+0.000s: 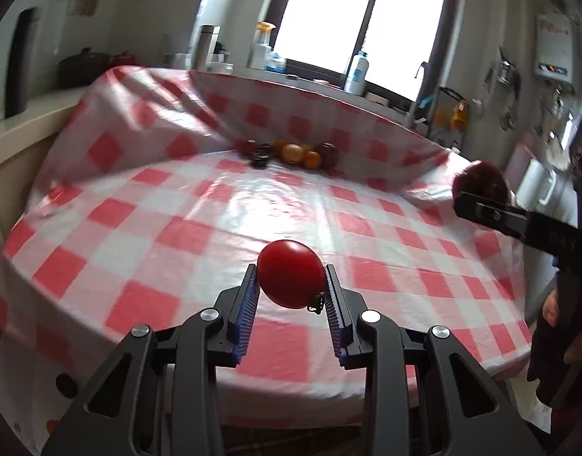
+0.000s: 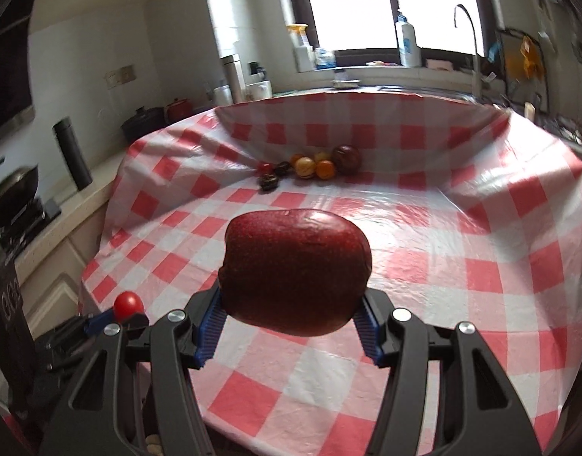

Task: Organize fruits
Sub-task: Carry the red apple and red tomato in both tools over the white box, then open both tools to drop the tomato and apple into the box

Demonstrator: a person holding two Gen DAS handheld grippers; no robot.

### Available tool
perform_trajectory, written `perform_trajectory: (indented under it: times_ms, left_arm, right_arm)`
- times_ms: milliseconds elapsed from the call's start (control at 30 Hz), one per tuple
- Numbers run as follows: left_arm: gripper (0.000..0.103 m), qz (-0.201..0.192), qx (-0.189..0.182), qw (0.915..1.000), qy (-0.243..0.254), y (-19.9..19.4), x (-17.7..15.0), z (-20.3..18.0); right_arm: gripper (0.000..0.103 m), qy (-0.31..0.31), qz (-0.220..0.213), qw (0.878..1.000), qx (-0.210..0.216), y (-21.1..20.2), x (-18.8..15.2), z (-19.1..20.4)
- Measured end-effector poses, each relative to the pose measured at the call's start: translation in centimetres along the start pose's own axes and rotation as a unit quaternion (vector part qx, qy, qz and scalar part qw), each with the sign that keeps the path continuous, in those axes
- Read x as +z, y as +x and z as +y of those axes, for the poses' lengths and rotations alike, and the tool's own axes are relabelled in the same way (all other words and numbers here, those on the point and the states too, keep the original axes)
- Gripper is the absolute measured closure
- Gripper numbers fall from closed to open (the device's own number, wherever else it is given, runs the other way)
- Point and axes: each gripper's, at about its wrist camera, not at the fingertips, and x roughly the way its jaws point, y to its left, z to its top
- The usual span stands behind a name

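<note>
Midway through a fruit-sorting run, both handheld grippers are loaded and carried above a tabletop draped in red-and-white checked plastic cloth. The left gripper has its jaws pinching a small, glossy red tomato between blue ribbed pads, a scrap of dried stem showing at the lower right of the fruit. The right gripper has its jaws clamped on a large dark-red apple, matt and finely speckled, lying sideways and filling the gap between the pads; from the left wrist view the same apple appears at the far right edge, held clear of the cloth.

Judging by the layout, this is the carrying step: two fruits picked, neither yet set down. At the far side of the tabletop, where the cloth rises into a fold, a small cluster of fruit already lies together: several orange and yellow round pieces, a larger dark reddish-brown one at the right, and a few small dark ones at the left, touching or just beside each other.

The next move probably calls for a reach forward to that cluster, lowering each fruit to the cloth beside its likes before the jaws part; the round tomato may roll on the slick plastic if released too high
</note>
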Motion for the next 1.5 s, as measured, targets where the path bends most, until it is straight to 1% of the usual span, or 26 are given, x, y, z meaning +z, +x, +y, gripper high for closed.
perform_trajectory:
  times_ms: [133, 267, 333, 367, 467, 567, 700, 733, 767, 800, 900, 967, 1067, 1100, 1167, 1200, 1233, 1267, 1300, 1400, 1433, 1500]
  left_arm:
    - [0.071, -0.011, 0.032, 0.9986, -0.041, -1.8, -1.3, 5.2]
    - [0.071, -0.007, 0.065, 0.9935, -0.093, -3.1, -3.5, 11.0]
    - [0.071, -0.002, 0.082, 0.9883, -0.129, -3.7, -5.0, 14.1]
    - [0.071, 0.001, 0.091, 0.9851, -0.146, -4.0, -5.7, 15.5]
    - [0.071, 0.008, 0.121, 0.9762, -0.180, -4.7, -7.6, 18.9]
    - [0.071, 0.020, 0.145, 0.9667, -0.209, -5.3, -9.6, 21.7]
    - [0.071, 0.039, 0.173, 0.9550, -0.238, -5.5, -12.0, 24.3]
    - [0.071, 0.044, 0.179, 0.9520, -0.245, -5.6, -12.6, 24.8]
    - [0.071, 0.048, 0.186, 0.9488, -0.251, -5.6, -13.1, 25.3]
    - [0.071, 0.052, 0.194, 0.9452, -0.258, -5.7, -13.7, 25.8]
    - [0.071, 0.062, 0.215, 0.9367, -0.269, -5.5, -14.9, 26.9]
    - [0.071, 0.069, 0.228, 0.9324, -0.272, -5.3, -15.4, 27.4]
    - [0.071, 0.085, 0.248, 0.9242, -0.277, -5.0, -16.7, 28.2]
    - [0.071, 0.090, 0.253, 0.9219, -0.279, -4.9, -17.0, 28.5]
    - [0.071, 0.102, 0.261, 0.9169, -0.284, -4.5, -17.8, 28.9]
    - [0.071, 0.104, 0.259, 0.9161, -0.288, -4.5, -17.9, 29.0]
    - [0.071, 0.101, 0.261, 0.9166, -0.286, -4.6, -17.8, 29.0]
    - [0.071, 0.106, 0.270, 0.9146, -0.282, -4.5, -17.7, 29.0]
    - [0.071, 0.112, 0.276, 0.9119, -0.283, -4.4, -17.7, 29.0]
    - [0.071, 0.128, 0.284, 0.9063, -0.286, -4.3, -17.9, 29.3]
    - [0.071, 0.132, 0.286, 0.9053, -0.285, -3.8, -17.5, 29.3]
    - [0.071, 0.140, 0.293, 0.9026, -0.283, -3.5, -17.4, 29.3]
  right_arm:
    - [0.044, -0.059, 0.007, 0.998, 0.022, 0.7, -0.7, 5.2]
    - [0.044, -0.127, 0.028, 0.990, 0.046, 2.1, -2.0, 10.7]
    - [0.044, -0.167, 0.047, 0.983, 0.062, 3.1, -3.2, 13.7]
    - [0.044, -0.192, 0.057, 0.977, 0.071, 3.6, -3.9, 15.3]
    - [0.044, -0.246, 0.082, 0.961, 0.092, 5.0, -6.0, 19.1]
    - [0.044, -0.298, 0.116, 0.940, 0.118, 6.6, -8.5, 23.0]
    - [0.044, -0.369, 0.157, 0.904, 0.149, 8.7, -11.9, 27.6]
    - [0.044, -0.384, 0.167, 0.895, 0.154, 9.2, -12.9, 28.6]
    - [0.044, -0.395, 0.174, 0.889, 0.157, 9.7, -13.5, 29.3]
    - [0.044, -0.411, 0.184, 0.878, 0.160, 10.4, -14.5, 30.2]
    - [0.044, -0.451, 0.210, 0.851, 0.167, 12.3, -17.2, 32.4]
    - [0.044, -0.471, 0.227, 0.835, 0.170, 13.4, -18.7, 33.4]
    - [0.044, -0.504, 0.250, 0.808, 0.175, 15.1, -21.5, 34.8]
    - [0.044, -0.518, 0.257, 0.797, 0.176, 15.5, -22.7, 35.3]
    - [0.044, -0.535, 0.268, 0.781, 0.176, 16.4, -24.2, 35.9]
    - [0.044, -0.545, 0.276, 0.772, 0.176, 17.0, -25.1, 36.3]
    - [0.044, -0.551, 0.282, 0.765, 0.175, 17.3, -25.8, 36.4]
    - [0.044, -0.555, 0.287, 0.761, 0.175, 17.7, -26.2, 36.6]
    - [0.044, -0.562, 0.293, 0.753, 0.175, 18.2, -26.9, 36.8]
    - [0.044, -0.576, 0.303, 0.739, 0.172, 19.2, -28.5, 37.1]
    - [0.044, -0.580, 0.305, 0.735, 0.172, 19.3, -29.0, 37.1]
    - [0.044, -0.579, 0.312, 0.733, 0.174, 19.6, -29.5, 37.0]
